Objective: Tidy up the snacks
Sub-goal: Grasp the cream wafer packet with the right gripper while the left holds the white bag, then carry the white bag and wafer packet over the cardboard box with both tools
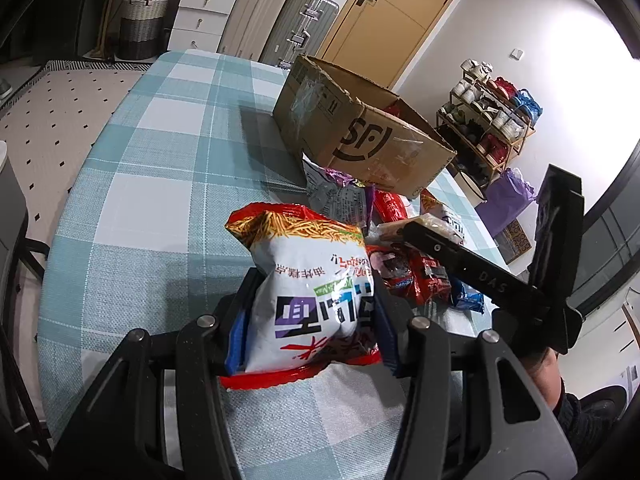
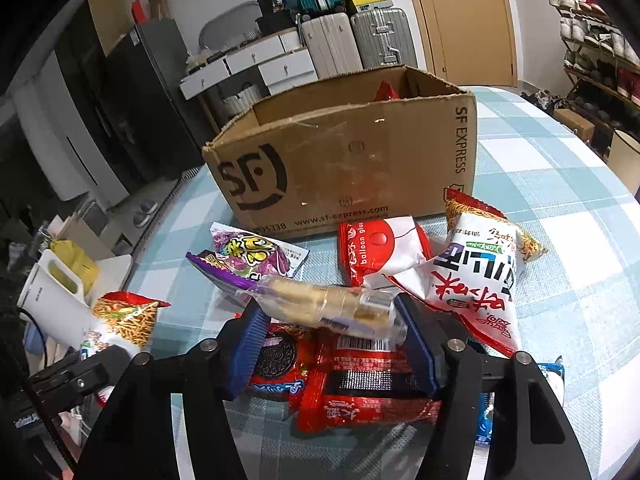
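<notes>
My left gripper (image 1: 310,312) is shut on a white and red noodle-snack bag (image 1: 312,284) and holds it above the checked table (image 1: 160,168). My right gripper (image 2: 326,320) is shut on a clear pack of biscuits (image 2: 328,304) above a red Oreo pack (image 2: 280,364); it also shows in the left wrist view (image 1: 432,232). The open SF cardboard box (image 2: 360,160) stands behind the pile, with a red bag inside. In front of it lie a purple bag (image 2: 244,258), a red and white balloon-gum bag (image 2: 380,248) and another noodle-snack bag (image 2: 480,276).
A red wrapped snack (image 2: 360,400) and a blue pack (image 2: 486,420) lie under my right gripper. A white kettle (image 2: 52,296) stands at the table's left edge. Suitcases (image 1: 280,20), drawers (image 1: 204,16) and a shoe rack (image 1: 488,128) stand beyond the table.
</notes>
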Motion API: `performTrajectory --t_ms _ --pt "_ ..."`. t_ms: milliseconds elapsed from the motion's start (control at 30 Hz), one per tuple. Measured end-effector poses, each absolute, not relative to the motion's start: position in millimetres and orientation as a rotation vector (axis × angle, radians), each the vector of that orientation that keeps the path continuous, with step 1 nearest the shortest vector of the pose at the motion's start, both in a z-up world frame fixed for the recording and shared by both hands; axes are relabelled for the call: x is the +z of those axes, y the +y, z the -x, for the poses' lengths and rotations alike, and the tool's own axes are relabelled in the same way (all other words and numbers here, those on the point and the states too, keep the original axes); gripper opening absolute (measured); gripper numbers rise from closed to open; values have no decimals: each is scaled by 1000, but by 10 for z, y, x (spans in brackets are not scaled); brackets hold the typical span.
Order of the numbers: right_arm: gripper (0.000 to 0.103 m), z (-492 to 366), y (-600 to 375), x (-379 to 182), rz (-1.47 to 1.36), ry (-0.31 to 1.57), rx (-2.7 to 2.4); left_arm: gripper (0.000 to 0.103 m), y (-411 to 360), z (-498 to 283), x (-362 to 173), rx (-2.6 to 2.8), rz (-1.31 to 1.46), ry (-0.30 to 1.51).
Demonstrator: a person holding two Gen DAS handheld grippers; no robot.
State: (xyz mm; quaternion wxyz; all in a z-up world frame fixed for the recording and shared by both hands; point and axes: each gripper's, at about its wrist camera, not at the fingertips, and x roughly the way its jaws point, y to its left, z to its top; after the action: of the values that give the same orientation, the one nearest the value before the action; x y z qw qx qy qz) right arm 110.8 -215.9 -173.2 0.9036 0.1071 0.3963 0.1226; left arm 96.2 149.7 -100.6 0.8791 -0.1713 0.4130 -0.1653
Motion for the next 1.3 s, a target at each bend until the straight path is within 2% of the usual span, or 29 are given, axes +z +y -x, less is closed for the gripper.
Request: performTrajectory --t_ms 1300 --pt "58 -744 -2797 -1391 -391 667 452 48 1036 -1011 -712 -315 247 853"
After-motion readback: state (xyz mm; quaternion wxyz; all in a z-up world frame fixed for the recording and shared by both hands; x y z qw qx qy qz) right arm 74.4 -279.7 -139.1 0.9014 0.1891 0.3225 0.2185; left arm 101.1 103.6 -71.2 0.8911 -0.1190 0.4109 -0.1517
